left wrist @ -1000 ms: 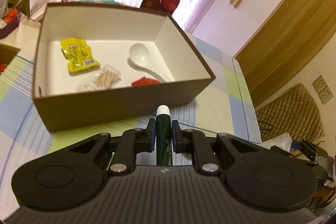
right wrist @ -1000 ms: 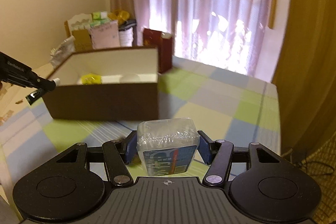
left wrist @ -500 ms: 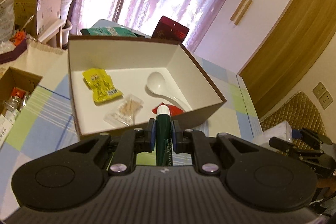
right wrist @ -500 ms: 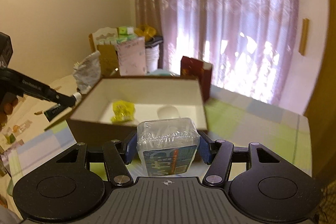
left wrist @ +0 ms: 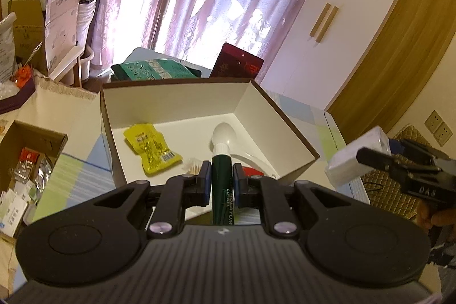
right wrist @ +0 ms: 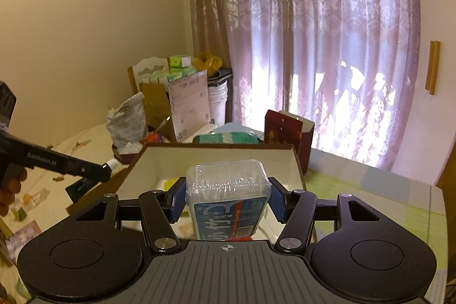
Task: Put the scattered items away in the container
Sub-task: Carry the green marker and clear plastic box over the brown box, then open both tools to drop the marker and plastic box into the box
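1. While I hold a tool in each hand, that makes two in all: my left tool is clamped narrow on one dark green tube with a white cap, and my right tool grips one clear-wrapped tissue pack with a blue label.
2. One open box, brown outside and white inside, is the container; the tube's capped end is above its near wall, pointing inward.
3. Inside the box I count one yellow packet, one white spoon, one red packet partly hidden by my left tool, and one clear packet of pale sticks, mostly hidden.
4. From the right wrist view the tissue pack hangs in front of the box's near side, and my left tool comes in from the left with the tube's cap beside the box corner.
5. Behind the box stand one dark red carton and one green package lying flat.
6. The bench wears a checked cloth in green, blue and white.
7. Left of the box is one open cardboard box holding small packets.
8. Lilac patterned curtains glow with daylight, a cream wall runs on the left, and cluttered cartons and bags sit in the corner.
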